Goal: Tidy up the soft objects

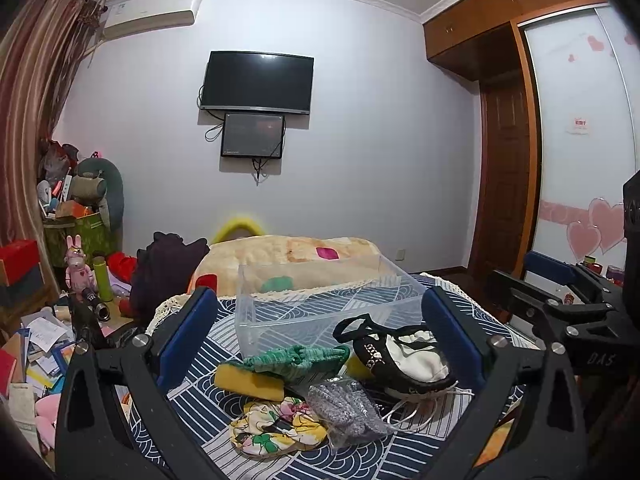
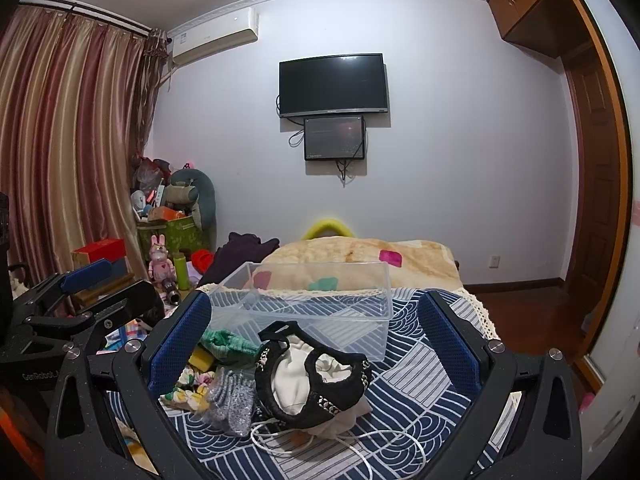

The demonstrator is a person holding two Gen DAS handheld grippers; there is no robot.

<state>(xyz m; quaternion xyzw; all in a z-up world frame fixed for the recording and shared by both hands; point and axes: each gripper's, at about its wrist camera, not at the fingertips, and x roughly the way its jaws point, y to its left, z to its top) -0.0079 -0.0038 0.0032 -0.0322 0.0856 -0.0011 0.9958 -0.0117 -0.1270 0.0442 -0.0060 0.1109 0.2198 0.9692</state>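
Observation:
A clear plastic bin (image 1: 320,300) (image 2: 316,300) stands empty on the blue patterned bedspread. In front of it lies a pile of soft things: a black and white drawstring bag (image 1: 400,356) (image 2: 316,376), a green knit piece (image 1: 300,358) (image 2: 226,342), a yellow sponge (image 1: 248,384) (image 2: 200,358), a grey glittery pouch (image 1: 348,408) (image 2: 236,400) and a floral scrunchie (image 1: 272,428) (image 2: 188,392). My left gripper (image 1: 320,344) is open and empty, held above the pile. My right gripper (image 2: 316,344) is open and empty, over the bag. Each gripper shows at the edge of the other's view.
A folded beige blanket (image 1: 288,256) (image 2: 360,260) lies behind the bin. Dark clothes (image 1: 168,268) sit at its left. The cluttered floor at the left holds a pink rabbit figure (image 1: 78,264), a green bottle and boxes. A wardrobe (image 1: 580,120) and door stand at the right.

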